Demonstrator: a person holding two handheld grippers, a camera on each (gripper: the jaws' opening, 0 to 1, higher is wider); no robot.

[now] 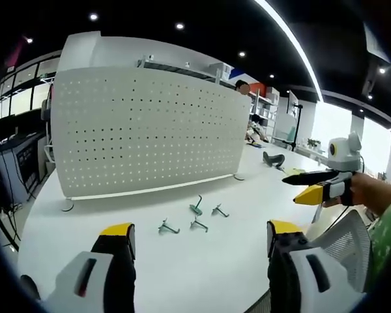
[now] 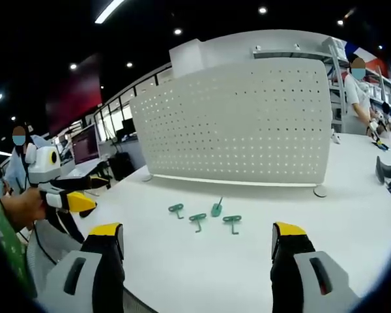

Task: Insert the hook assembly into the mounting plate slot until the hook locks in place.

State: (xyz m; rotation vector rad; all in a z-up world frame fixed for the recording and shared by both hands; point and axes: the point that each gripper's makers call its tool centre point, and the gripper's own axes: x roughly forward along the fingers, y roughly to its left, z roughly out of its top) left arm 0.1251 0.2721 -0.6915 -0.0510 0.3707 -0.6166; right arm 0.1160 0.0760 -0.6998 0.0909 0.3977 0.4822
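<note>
At the bottom of the left gripper view the left gripper point(image 1: 201, 244) stands with its jaws spread wide and nothing between them; at the bottom of the right gripper view the right gripper point(image 2: 197, 244) is likewise open and empty. Beyond the jaws, at the centre of each view, four green hooks point(image 1: 197, 208) lie loose on the white table point(image 1: 247, 195), close together but apart from one another; one stands tilted, the others lie flat. Farther back, the white perforated mounting plate point(image 1: 143, 127) stands upright on small feet across the upper middle of the frame, its holes bare as far as can be seen. Judgement: the task is not begun; no hook is picked up, none inserted. Grasping, carrying to the plate and locking all remain.
</note>
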